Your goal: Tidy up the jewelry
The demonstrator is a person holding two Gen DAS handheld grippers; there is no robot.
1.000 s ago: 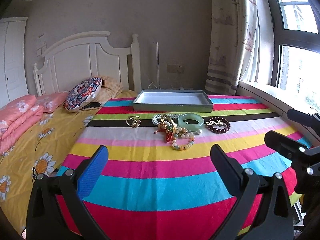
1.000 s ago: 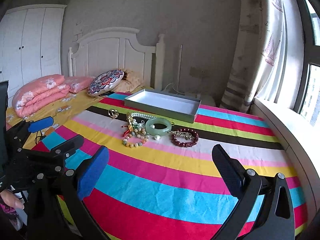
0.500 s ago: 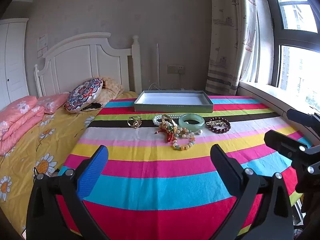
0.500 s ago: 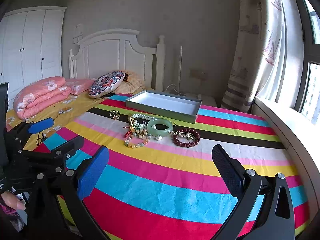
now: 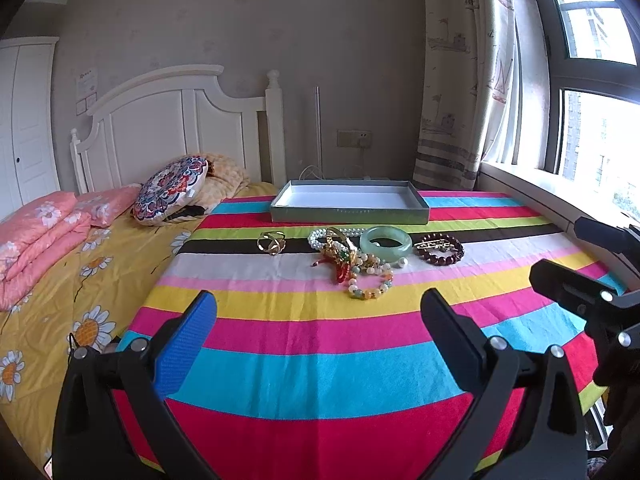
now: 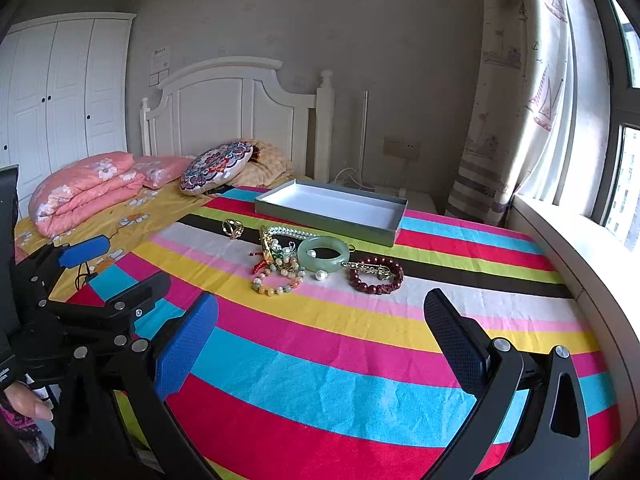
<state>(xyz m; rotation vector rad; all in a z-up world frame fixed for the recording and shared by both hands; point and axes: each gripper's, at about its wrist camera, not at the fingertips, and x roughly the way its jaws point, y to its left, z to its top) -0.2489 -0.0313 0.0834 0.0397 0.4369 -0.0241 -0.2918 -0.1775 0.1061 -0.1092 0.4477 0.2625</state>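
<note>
A bedroom is shown, with a table covered by a striped cloth set between a bed and a window sill. A grey tray is placed at the table's far edge and serves as the landmark. Just in front of the tray, the jewelry is laid in a loose row: a gold ring toward the bed side, a tangled heap of pearl and bead strands in front of the tray's middle, a jade bangle touching that heap, and a dark red bead bracelet toward the window side. Between the jewelry and the near edge, a broad stretch of bare cloth is left open.

The left gripper is held low over the near edge, its fingers spread wide with nothing between them. The right gripper is held alongside, likewise released and empty. Part of a hand is seen at the left gripper's handle.
</note>
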